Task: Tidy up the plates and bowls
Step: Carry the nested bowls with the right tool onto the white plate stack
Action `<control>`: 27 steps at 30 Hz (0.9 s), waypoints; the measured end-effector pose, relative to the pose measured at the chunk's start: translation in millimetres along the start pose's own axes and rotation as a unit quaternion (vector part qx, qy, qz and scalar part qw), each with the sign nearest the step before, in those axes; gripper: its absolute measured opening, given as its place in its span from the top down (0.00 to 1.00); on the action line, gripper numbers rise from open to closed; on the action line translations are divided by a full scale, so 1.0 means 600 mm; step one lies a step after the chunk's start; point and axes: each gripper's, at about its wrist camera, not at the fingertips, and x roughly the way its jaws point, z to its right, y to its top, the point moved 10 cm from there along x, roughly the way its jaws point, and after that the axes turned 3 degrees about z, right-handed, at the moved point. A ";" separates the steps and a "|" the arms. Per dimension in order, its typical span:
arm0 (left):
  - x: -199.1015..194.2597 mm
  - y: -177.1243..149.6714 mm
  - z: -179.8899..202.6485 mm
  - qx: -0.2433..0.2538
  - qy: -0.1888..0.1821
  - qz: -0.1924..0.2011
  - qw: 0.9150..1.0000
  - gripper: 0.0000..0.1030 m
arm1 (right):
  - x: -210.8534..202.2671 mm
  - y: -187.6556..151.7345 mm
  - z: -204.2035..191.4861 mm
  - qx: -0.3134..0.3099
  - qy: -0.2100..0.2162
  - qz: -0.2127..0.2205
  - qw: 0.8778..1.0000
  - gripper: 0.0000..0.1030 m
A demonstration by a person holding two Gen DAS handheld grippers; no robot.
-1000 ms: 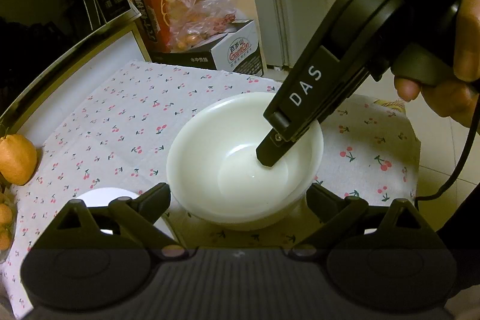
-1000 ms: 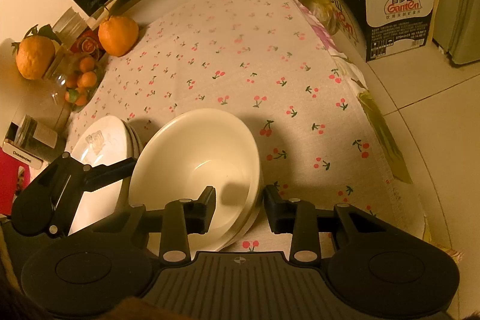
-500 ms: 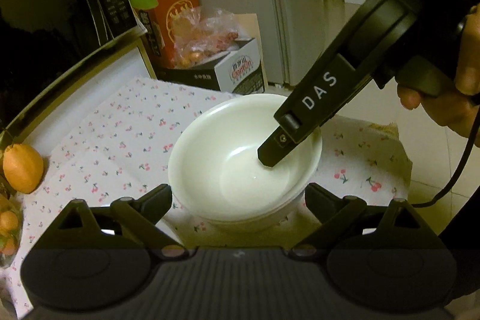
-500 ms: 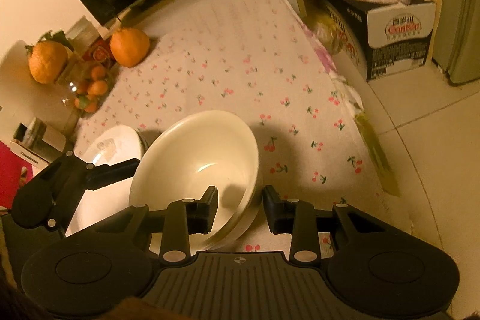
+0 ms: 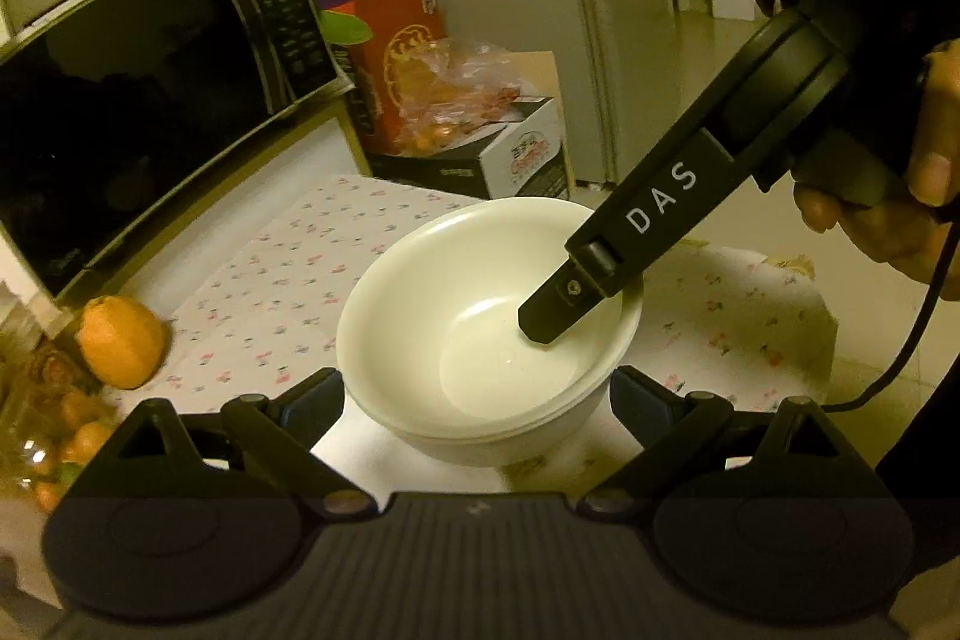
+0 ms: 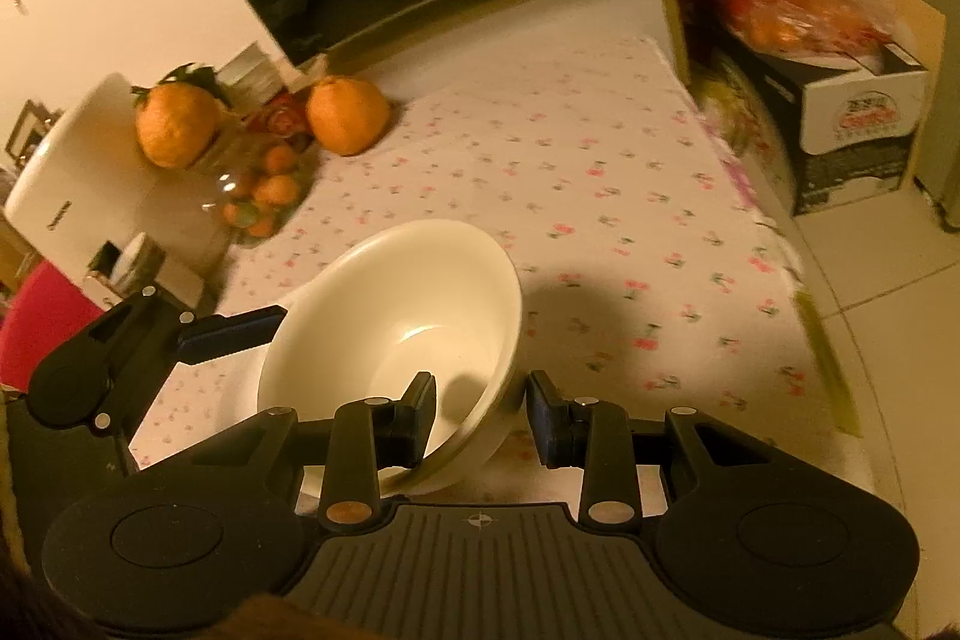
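Your right gripper (image 6: 480, 412) slants steeply down with its jaws clenched across the near wall of the white bowl stack (image 6: 396, 334), one finger (image 5: 570, 304) inside and one outside, holding it tilted above the cherry-print counter (image 6: 600, 196). Your left gripper (image 5: 477, 394) has its jaws released, spread wide to either side of the stack. How many bowls are nested is hard to make out, and your right hand (image 5: 888, 220) is cut off at the frame edge.

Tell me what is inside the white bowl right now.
One finger of the right gripper reaches inside the white bowl, its other finger outside the rim. No food is visible. A second rim shows beneath, so the bowl seems nested in another; what lies between them is covered.
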 end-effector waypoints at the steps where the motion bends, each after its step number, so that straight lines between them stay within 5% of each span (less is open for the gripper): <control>1: -0.004 -0.003 -0.005 0.002 0.003 -0.002 1.000 0.08 | 0.003 0.001 -0.008 -0.002 0.004 -0.001 1.000 0.69; 27: -0.037 -0.093 -0.093 -0.054 0.029 -0.056 0.997 0.08 | 0.107 -0.025 -0.131 -0.038 0.021 -0.042 0.998 0.69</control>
